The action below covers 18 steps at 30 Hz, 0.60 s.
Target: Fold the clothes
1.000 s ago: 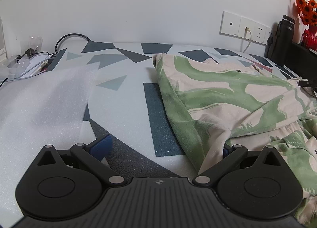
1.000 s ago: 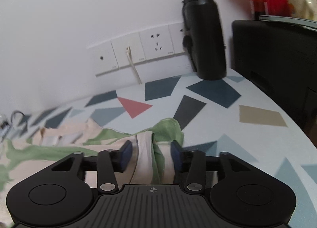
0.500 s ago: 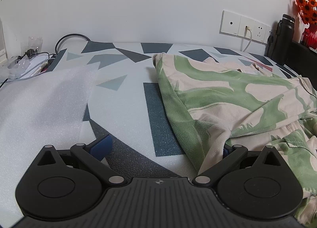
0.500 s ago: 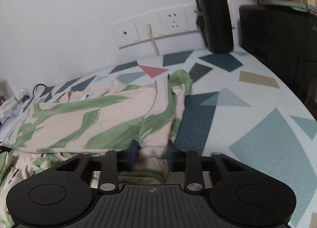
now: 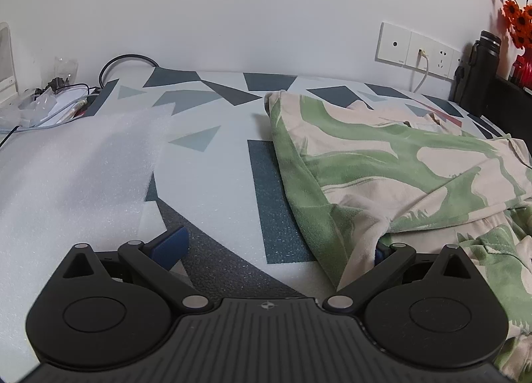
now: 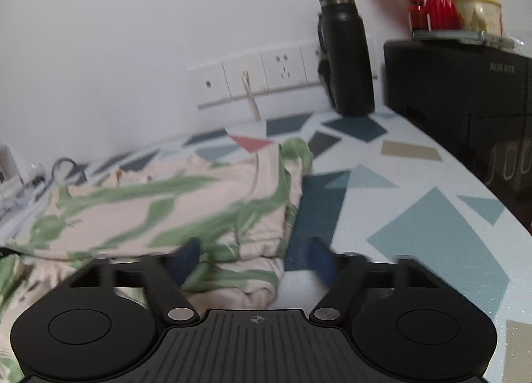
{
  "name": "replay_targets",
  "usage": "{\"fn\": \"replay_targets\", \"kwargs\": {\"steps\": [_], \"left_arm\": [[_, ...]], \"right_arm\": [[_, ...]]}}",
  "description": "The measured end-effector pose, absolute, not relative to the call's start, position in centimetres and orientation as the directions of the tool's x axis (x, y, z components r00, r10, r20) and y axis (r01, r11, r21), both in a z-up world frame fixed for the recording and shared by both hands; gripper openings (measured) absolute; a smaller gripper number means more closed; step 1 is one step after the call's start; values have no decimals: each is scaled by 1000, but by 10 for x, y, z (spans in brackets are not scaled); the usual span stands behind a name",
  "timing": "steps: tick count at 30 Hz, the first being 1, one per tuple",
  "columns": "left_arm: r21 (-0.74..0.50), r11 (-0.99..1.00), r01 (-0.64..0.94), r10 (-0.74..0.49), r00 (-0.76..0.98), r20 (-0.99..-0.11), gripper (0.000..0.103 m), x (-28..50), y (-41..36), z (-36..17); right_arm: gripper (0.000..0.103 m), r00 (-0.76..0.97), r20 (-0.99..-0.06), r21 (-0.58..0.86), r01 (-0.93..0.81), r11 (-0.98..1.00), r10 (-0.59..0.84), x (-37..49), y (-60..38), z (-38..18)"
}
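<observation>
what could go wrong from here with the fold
The right gripper has its jaws open and is blurred with motion, so the shirt edge lies loose and may slump out of line. The left gripper is open too, with cloth draped over one finger; pulling away might drag that corner and spoil the fold.

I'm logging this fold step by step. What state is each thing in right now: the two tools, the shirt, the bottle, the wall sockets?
Left tool: open, right finger tucked under the shirt's edge.
Right tool: open, blurred, the shirt's corner between its fingers.
Shirt: partly folded, one layer laid over another, rumpled near the front.
Bottle: upright, cap on.
Wall sockets: one has a cable plugged in.
</observation>
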State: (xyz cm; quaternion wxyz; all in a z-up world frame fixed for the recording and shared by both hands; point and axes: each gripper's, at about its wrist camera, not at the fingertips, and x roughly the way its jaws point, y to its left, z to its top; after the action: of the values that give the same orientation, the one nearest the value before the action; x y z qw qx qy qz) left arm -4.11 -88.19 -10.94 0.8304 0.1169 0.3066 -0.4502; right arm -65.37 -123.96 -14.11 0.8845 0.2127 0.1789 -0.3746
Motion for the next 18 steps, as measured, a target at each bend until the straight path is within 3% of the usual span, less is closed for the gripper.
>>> {"fn": "replay_targets", "kwargs": {"steps": [1,4,12,18], "left_arm": [[-82,564,821,-677,404,-616,102,-43,-880,-109],[-113,546,830,-692,371,-619,102,-52,-873,-104],[-238,420,876,-830,265,-491,102,-75,-872,-63],[-131,480,868,-736,317,-598,102,-61,-936,-75]], "right_arm": [[87,658,-460,237,738,632,-597,-654,-1237,-140],[100,633,-445,192,758,623,-633,-650,-1235,-139],[102,586,-450,86,780,620,-674,-622,-1237,-135],[102,534,-484,36,804,594,-693,-591,-1243,-137]]}}
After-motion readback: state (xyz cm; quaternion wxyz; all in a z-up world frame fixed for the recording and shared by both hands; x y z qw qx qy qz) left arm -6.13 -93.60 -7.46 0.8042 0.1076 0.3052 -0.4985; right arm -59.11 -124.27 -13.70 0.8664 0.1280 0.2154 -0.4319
